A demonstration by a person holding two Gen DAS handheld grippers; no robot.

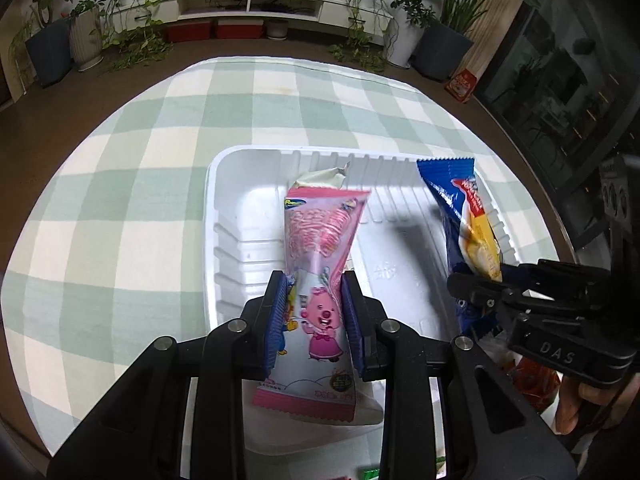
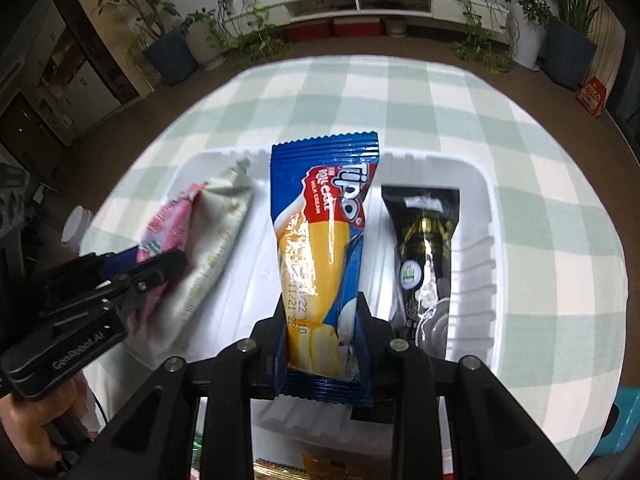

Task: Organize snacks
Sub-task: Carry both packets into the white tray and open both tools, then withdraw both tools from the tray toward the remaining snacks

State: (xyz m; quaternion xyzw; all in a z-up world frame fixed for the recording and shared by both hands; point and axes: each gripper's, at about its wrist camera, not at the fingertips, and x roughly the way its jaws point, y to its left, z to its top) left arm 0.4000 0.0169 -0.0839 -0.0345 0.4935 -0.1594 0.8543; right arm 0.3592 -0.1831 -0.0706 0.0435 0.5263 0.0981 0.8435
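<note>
Left gripper [image 1: 314, 304] pinching pink snack pack [image 1: 320, 248], held over white tray [image 1: 240, 248] near its left edge. Right gripper [image 2: 322, 340] pinching blue Tipo cake pack [image 2: 320, 240] over tray middle. Black pack [image 2: 424, 248] lying in tray by right edge, cream pack [image 2: 224, 224] by left edge. Tray on checked cloth [image 1: 120, 200].
</note>
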